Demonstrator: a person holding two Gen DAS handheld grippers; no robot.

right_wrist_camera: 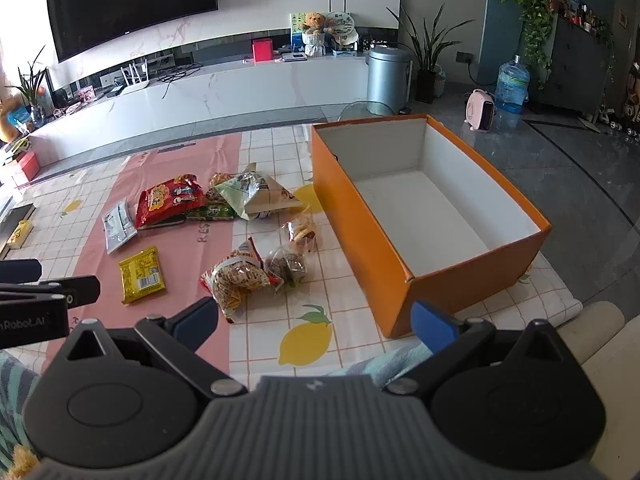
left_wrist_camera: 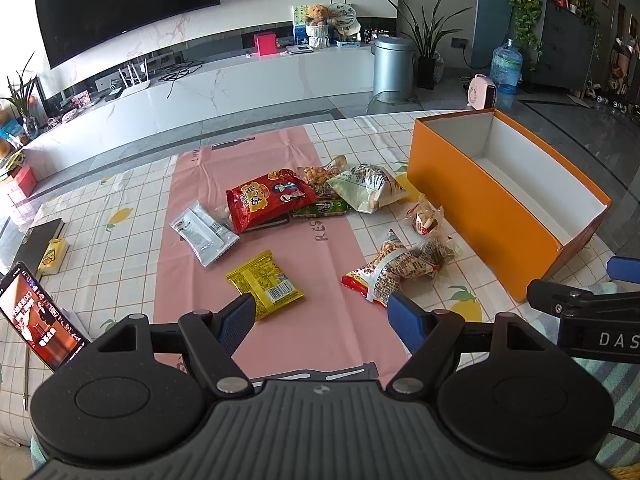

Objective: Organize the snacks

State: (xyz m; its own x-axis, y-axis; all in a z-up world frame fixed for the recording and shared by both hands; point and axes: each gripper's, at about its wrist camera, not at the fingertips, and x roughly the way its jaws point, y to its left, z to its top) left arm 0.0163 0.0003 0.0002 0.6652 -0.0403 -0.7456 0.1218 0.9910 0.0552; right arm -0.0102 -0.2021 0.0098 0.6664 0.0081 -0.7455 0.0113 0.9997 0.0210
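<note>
Both grippers, left gripper (left_wrist_camera: 321, 322) and right gripper (right_wrist_camera: 314, 322), hovered spread and empty near the orange box (right_wrist_camera: 362, 240), snack packets (right_wrist_camera: 236, 276) scattered just left of it.

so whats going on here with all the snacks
A person holds two grippers over a table, sorting snacks. Both the left gripper and right gripper are open and hold nothing. Snack packets, like the yellow packet and red bag, lie loose on the table. The orange box is empty.
</note>
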